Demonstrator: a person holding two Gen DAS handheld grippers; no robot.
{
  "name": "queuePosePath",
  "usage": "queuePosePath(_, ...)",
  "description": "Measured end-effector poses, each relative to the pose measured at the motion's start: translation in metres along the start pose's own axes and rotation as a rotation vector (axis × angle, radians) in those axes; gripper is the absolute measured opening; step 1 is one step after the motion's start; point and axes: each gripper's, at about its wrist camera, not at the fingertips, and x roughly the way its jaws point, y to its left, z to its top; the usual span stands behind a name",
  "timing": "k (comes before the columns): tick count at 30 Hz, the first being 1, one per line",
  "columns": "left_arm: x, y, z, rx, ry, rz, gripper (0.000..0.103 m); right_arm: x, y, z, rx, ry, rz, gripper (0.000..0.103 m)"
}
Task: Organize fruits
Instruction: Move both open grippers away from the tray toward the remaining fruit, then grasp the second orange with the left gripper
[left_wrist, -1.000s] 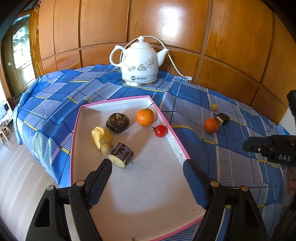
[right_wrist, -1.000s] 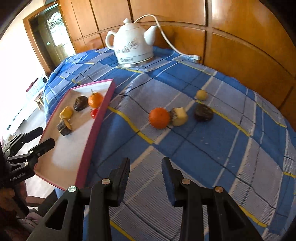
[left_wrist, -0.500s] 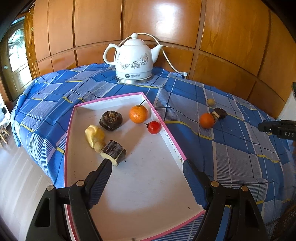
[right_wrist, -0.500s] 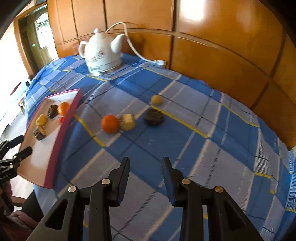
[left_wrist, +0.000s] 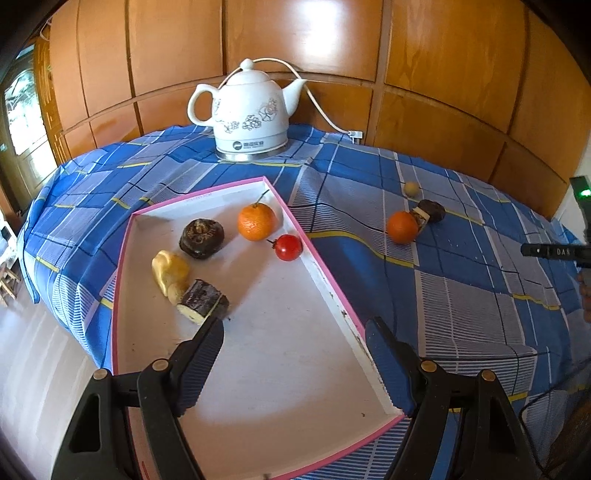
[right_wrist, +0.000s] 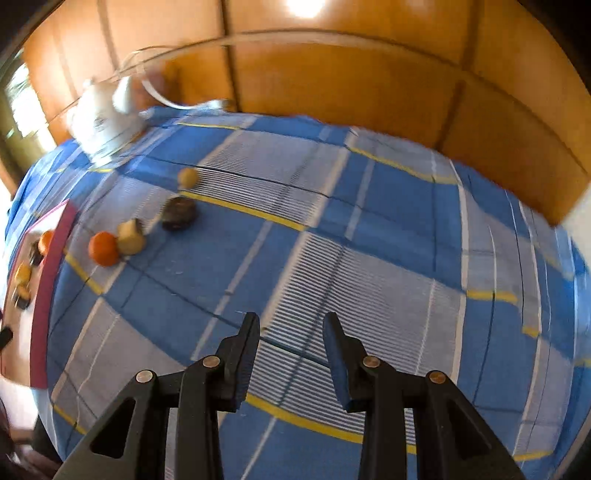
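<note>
**Both grippers empty; four fruits out on cloth, five in tray**

Nearest in left wrist view: left gripper w/ jaws wide apart, nothing between them, hanging over the near end of the pink-rimmed tray. Its left finger tip sits just in front of a dark cut chunk w/ pale cut face, can't tell if touching.

Right gripper in its own view: jaws set narrow, a gap showing, nothing in it, over bare blue plaid cloth. Pic is motion-blurred.

Further into the tray:
- yellow piece touching the cut chunk
- dark round fruit just behind it
- small red tomato-like fruit near the right rim
- tangerine w/ stem just behind that, toward the far corner

On the cloth, right of the tray & well apart from it:
- loose orange, touching a cut piece (pale face clearer in right wrist view)
- dark lumpy fruit just beside
- small tan ball a bit further back

Far right edge of left view: black tip of the other gripper.

At the back: white floral kettle on its base, cord running to the wood-panel wall.
</note>
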Motion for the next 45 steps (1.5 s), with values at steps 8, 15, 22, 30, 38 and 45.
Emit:
queuePosePath(8,0.006,-0.015,0.006,0.034,0.016,-0.008,0.079,-0.001,-0.012,0.003,0.076,0.0,0.019,0.036)
queuePosePath(15,0.018,-0.035,0.012,0.075,0.044,-0.046,0.079,-0.003,-0.008,0.005,0.068,-0.007,0.024,0.036)
queuePosePath(22,0.028,-0.062,0.034,0.107,0.056,-0.128,0.076,-0.004,-0.006,0.006,0.062,-0.004,0.033,0.036)
queuePosePath(30,0.061,-0.09,0.061,0.109,0.093,-0.169,0.075,-0.007,-0.001,0.008,0.056,-0.012,0.052,0.036)
queuePosePath(38,0.102,-0.107,0.081,0.164,0.142,-0.186,0.06,-0.011,0.003,0.009,0.048,-0.024,0.064,0.036)
queuePosePath(45,0.142,-0.114,0.094,0.169,0.196,-0.215,0.06,-0.011,0.004,0.01,0.044,-0.025,0.069,0.036)
